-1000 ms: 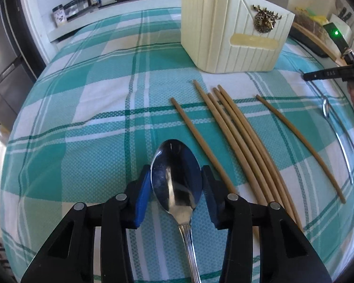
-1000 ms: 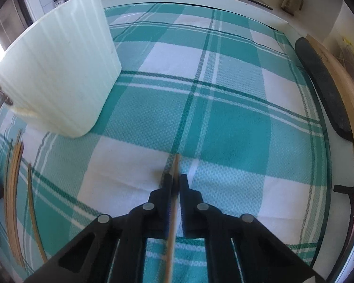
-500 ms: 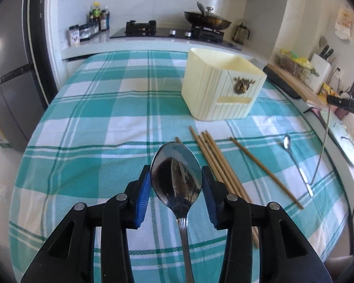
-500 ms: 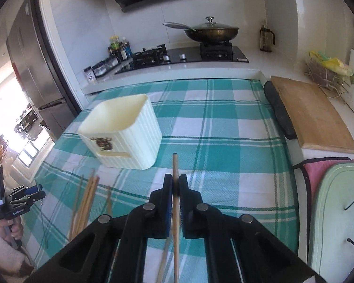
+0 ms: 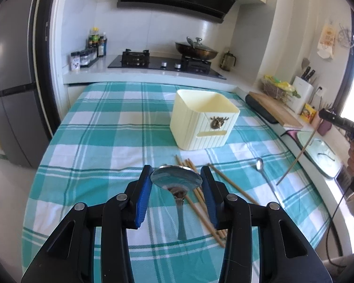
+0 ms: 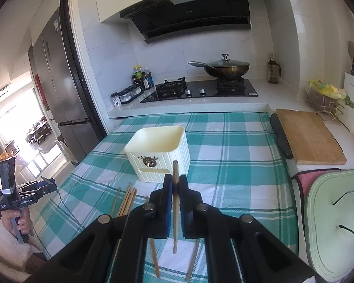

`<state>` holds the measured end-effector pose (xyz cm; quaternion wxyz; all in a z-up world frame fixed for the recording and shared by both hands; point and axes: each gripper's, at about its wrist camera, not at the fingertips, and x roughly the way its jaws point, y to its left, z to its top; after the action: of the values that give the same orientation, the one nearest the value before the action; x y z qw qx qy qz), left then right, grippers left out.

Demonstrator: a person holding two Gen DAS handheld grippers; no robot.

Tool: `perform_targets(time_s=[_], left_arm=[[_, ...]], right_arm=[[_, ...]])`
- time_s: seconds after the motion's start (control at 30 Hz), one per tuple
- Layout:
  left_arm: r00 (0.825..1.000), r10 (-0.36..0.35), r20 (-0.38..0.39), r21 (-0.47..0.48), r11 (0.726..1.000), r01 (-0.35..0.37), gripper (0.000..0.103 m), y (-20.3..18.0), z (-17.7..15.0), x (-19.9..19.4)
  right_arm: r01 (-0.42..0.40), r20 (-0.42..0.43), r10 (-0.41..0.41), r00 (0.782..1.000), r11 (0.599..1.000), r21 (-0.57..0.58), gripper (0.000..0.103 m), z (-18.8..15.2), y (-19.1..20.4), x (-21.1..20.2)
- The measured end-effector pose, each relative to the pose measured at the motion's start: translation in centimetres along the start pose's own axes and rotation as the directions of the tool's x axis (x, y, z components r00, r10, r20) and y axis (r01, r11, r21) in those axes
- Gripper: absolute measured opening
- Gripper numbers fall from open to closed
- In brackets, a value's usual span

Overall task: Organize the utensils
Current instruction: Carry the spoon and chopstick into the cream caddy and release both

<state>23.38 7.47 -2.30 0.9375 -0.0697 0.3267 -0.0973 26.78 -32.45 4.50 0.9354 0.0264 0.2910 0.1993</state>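
Note:
My left gripper [image 5: 176, 181] is shut on a steel spoon [image 5: 177, 179], bowl between the blue pads, handle hanging down, held high above the table. My right gripper [image 6: 175, 184] is shut on a wooden chopstick [image 6: 175, 210], held upright above the table; it also shows at the right of the left wrist view [image 5: 295, 159]. A cream ribbed holder [image 5: 201, 120] [image 6: 160, 152] stands open-topped on the checked cloth ahead of both. Several chopsticks [image 5: 200, 191] [image 6: 127, 200] and a second spoon [image 5: 263, 172] lie on the cloth in front of it.
The teal checked tablecloth [image 5: 106, 127] covers the table. A wooden cutting board [image 6: 306, 136] and a green lidded tray [image 6: 335, 224] sit on the counter at the right. A hob with a wok [image 6: 224, 68] lies behind. A fridge [image 5: 11, 94] stands at the left.
Both grippers have risen and tilted up from the cloth, carrying the spoon and the chopstick. The holder now shows farther away and its open top is visible.

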Motion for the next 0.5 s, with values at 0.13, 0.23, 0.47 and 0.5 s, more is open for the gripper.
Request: perform_targets(time_s=[0.13, 0.23, 0.47, 0.5], left_arm=[[1.0, -0.02, 0.0, -0.017, 1.0, 0.02, 0.042, 0.5, 1.9, -0.1], [0.999, -0.045, 0.004, -0.028, 0.999, 0.045, 0.042, 0.6, 4.2, -0.1], [0.984, -0.083, 0.155, -0.021, 0.996, 0.088, 0.042, -1.1, 12.6, -1.5], [0.978, -0.073, 0.193, -0.014, 0.997, 0.077, 0.042, -1.6, 13.9, -1.5]], right_arm=[[0.003, 0.041, -0.002, 0.999, 1.0, -0.029, 0.006, 1.8, 1.0, -0.2], [0.009, 0.059, -0.006, 0.998, 0.999, -0.048, 0.006, 3.4, 1.5, 0.4], [0.009, 0.153, 0.002, 0.988, 0.997, -0.072, 0.006, 9.4, 2.8, 1.6], [0.009, 0.176, 0.004, 0.984, 0.997, -0.073, 0.006, 10.2, 3.0, 1.7]])
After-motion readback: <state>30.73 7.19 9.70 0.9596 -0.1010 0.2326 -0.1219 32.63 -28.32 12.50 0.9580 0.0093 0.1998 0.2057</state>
